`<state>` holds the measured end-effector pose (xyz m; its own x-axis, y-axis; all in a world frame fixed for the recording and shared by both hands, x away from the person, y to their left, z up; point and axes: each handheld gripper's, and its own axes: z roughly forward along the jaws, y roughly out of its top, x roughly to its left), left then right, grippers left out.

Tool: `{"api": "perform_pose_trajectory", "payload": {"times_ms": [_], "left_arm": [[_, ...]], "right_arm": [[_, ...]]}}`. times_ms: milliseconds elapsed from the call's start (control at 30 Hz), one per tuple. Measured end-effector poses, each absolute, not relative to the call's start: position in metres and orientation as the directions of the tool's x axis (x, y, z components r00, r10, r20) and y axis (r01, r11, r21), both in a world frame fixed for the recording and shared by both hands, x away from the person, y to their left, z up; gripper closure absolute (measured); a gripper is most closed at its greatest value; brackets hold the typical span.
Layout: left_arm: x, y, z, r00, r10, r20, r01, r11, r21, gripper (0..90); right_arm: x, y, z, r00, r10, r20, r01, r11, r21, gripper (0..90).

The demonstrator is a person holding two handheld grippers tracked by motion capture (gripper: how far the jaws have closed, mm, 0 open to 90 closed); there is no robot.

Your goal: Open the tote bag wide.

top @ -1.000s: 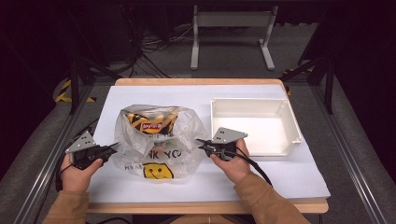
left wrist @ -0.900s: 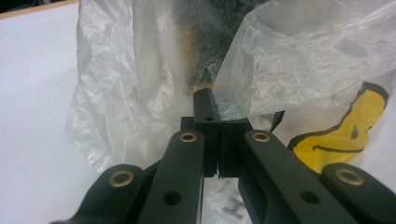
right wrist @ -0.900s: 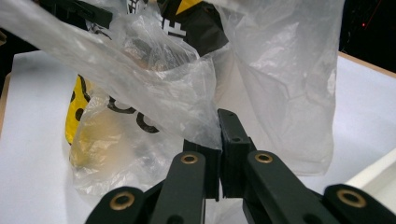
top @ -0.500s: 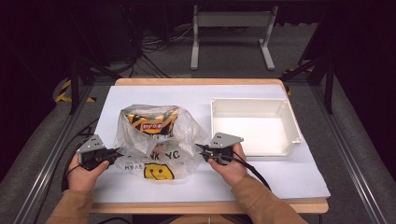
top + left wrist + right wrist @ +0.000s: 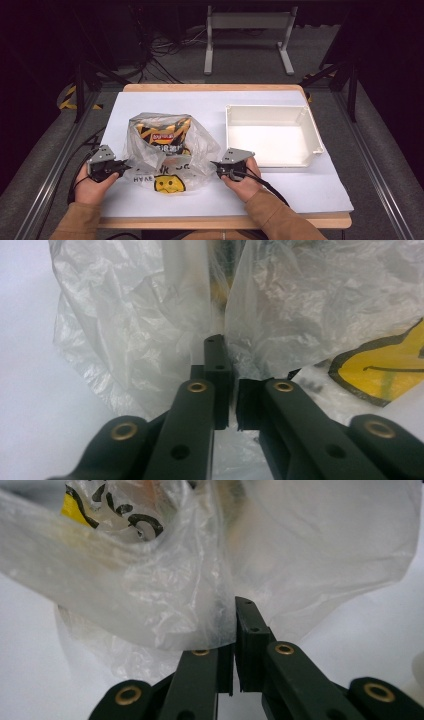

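A clear plastic bag (image 5: 170, 155) with a yellow smiley print lies on the white table sheet, and a yellow and black snack packet (image 5: 162, 135) stands inside it. My left gripper (image 5: 126, 165) is at the bag's left edge. Its jaws (image 5: 232, 370) have just been opening and now stand a narrow slit apart, with the crumpled bag (image 5: 150, 325) film against their tips but not pinched. At the bag's right edge, my right gripper (image 5: 214, 164) is shut on a fold of the bag (image 5: 165, 595), and the film runs in between its jaws (image 5: 234, 630).
An empty white bin (image 5: 227, 125) stands on the table right of the bag, close to my right hand. The table's wooden front edge (image 5: 220, 221) runs just below both forearms. Cables trail from both grippers toward the near side.
Both hands have come down toward the table and slightly nearer the front edge. The bag has sunk with them and now slumps lower and wider on the sheet.
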<state>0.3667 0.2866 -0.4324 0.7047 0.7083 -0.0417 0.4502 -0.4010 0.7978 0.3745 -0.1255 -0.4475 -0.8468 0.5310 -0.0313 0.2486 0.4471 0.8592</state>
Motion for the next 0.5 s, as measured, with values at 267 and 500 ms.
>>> {"api": "perform_pose_trajectory", "payload": {"times_ms": [267,500], "left_arm": [[0.352,0.288,-0.411,0.714,0.700,-0.036,0.386,-0.350,0.853,60.5],[0.334,0.282,-0.392,0.714,0.701,-0.001,0.328,-0.333,0.884,40.0]], "right_arm": [[0.368,-0.134,-0.430,-0.844,0.536,-0.027,0.222,0.395,0.891,82.2],[0.360,-0.143,-0.413,-0.841,0.541,-0.021,0.199,0.344,0.918,67.5]]}}
